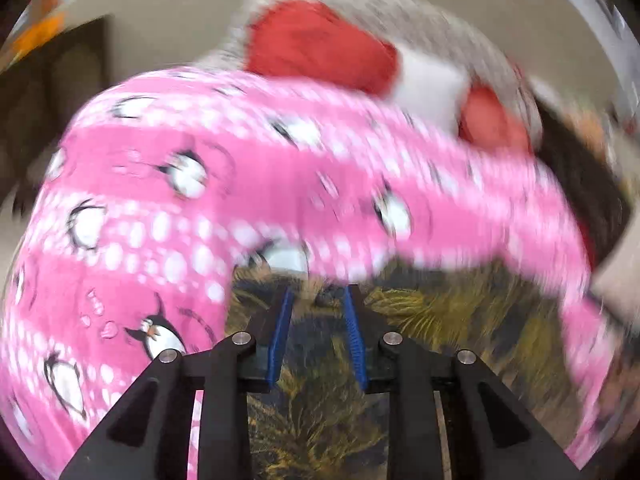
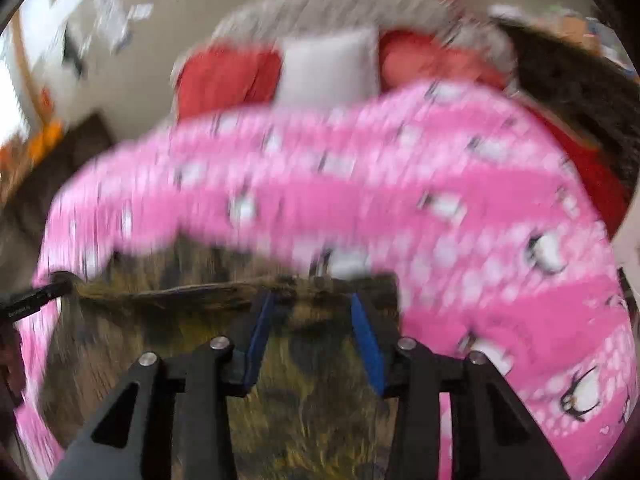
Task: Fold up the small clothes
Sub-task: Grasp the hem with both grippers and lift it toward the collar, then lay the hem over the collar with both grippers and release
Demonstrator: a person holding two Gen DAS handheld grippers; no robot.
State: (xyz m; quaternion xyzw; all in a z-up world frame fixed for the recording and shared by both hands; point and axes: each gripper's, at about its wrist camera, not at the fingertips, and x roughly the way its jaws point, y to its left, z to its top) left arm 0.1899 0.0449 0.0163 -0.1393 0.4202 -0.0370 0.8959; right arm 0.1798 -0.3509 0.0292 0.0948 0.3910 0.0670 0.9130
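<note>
While both views are blurry, I'd say I'm mid-fold: the garment [image 1: 312, 380] fills the lower centre on the pink blanket [image 1: 160, 200], left gripper [image 1: 318, 300] looks closed, right gripper [image 2: 312, 300] apart and empty.

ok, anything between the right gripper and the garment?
Nothing visible. The olive patterned garment lies right ahead of the open right gripper, on the pink penguin blanket. The left gripper pinches its edge, off to the side.
</note>
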